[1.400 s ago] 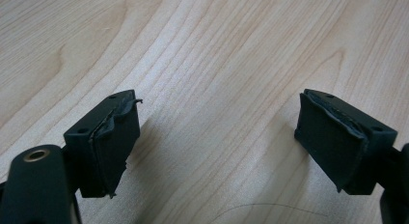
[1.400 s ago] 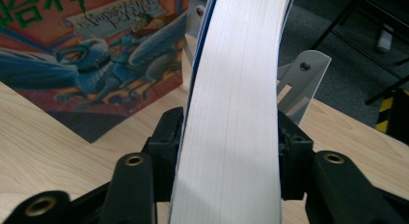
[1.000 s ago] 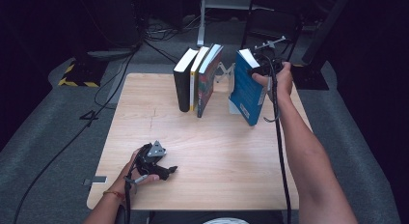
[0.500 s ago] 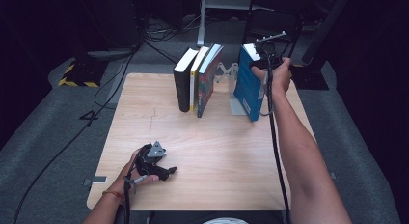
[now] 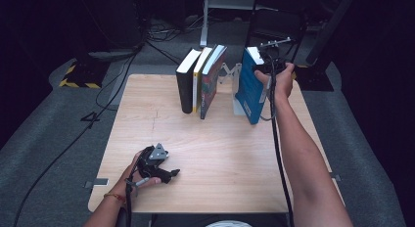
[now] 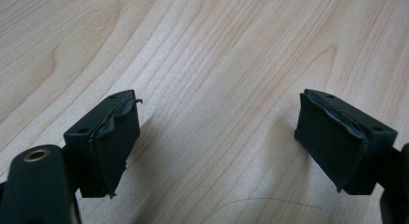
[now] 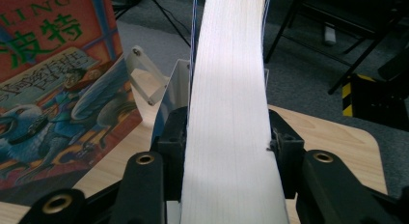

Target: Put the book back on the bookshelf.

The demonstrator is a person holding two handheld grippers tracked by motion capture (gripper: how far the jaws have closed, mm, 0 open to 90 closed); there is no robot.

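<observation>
Jaws of our right gripper (image 7: 226, 151) are squeezing a blue book (image 5: 250, 87), holding it upright at the wooden table's (image 5: 235, 158) far edge, seemingly against a white bookend (image 7: 173, 84). Three books (image 5: 200, 80) are leaning nearby. We are resting our left gripper (image 6: 217, 142) on bare wood, jaws wide.
</observation>
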